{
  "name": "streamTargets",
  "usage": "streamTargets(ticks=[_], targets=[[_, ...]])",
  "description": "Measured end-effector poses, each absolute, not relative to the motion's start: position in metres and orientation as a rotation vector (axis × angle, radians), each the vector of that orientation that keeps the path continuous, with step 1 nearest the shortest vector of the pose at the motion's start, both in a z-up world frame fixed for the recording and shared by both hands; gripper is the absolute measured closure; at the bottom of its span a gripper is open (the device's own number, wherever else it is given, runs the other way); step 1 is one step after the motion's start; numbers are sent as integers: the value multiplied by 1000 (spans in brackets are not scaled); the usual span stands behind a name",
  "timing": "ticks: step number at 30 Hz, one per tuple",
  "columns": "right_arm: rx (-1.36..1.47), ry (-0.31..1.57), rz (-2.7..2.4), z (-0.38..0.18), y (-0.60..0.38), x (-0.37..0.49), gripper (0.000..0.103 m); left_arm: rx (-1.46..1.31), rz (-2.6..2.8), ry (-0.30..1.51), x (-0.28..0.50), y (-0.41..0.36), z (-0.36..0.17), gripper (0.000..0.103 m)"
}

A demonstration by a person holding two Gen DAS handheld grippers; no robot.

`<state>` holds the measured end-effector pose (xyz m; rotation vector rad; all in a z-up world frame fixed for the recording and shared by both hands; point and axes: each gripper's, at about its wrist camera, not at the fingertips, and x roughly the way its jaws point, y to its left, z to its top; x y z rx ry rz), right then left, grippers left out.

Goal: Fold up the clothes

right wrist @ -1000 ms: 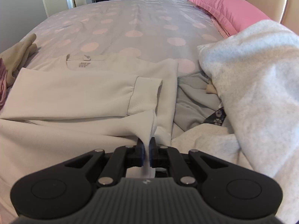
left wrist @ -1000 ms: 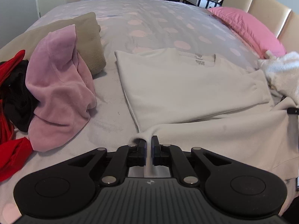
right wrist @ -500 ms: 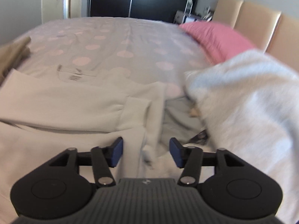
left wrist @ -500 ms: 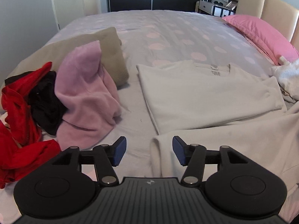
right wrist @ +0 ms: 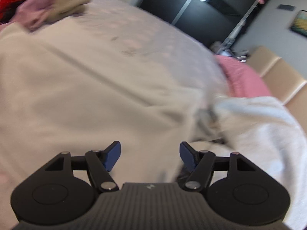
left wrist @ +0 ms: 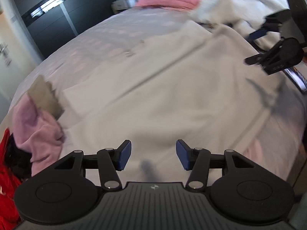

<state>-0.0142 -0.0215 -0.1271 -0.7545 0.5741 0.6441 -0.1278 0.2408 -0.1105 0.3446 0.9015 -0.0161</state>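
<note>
The cream sweatshirt (left wrist: 153, 88) lies spread over the bed's near edge: soft, light, limp, best pinched at hem corners. Left hand-held gripper (left wrist: 153, 156) spread, empty; right hand-held gripper (right wrist: 150, 157) opening, nothing between

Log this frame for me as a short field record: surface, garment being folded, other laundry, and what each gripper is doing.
surface: bed with polka-dot cover
garment: cream sweatshirt, spread flat, one fold line across it
left gripper: open, nothing between the pads, above the sweatshirt
right gripper: jaws opening, nothing between them, above the sweatshirt
other laundry: pink garment, red garment, beige garment, white fleece
pillow: pink pillow by the headboard
image quality: motion-blurred
</note>
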Motion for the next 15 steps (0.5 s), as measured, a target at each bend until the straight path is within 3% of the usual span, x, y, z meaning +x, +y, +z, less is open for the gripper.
streamTargets(ticks=[2, 15], targets=[[-790, 573, 739, -141, -18, -42, 49, 399, -45, 909, -134, 223, -122, 53], [-1094, 433, 871, -195, -8, -121, 50, 768, 26, 943, -154, 193, -194, 52]])
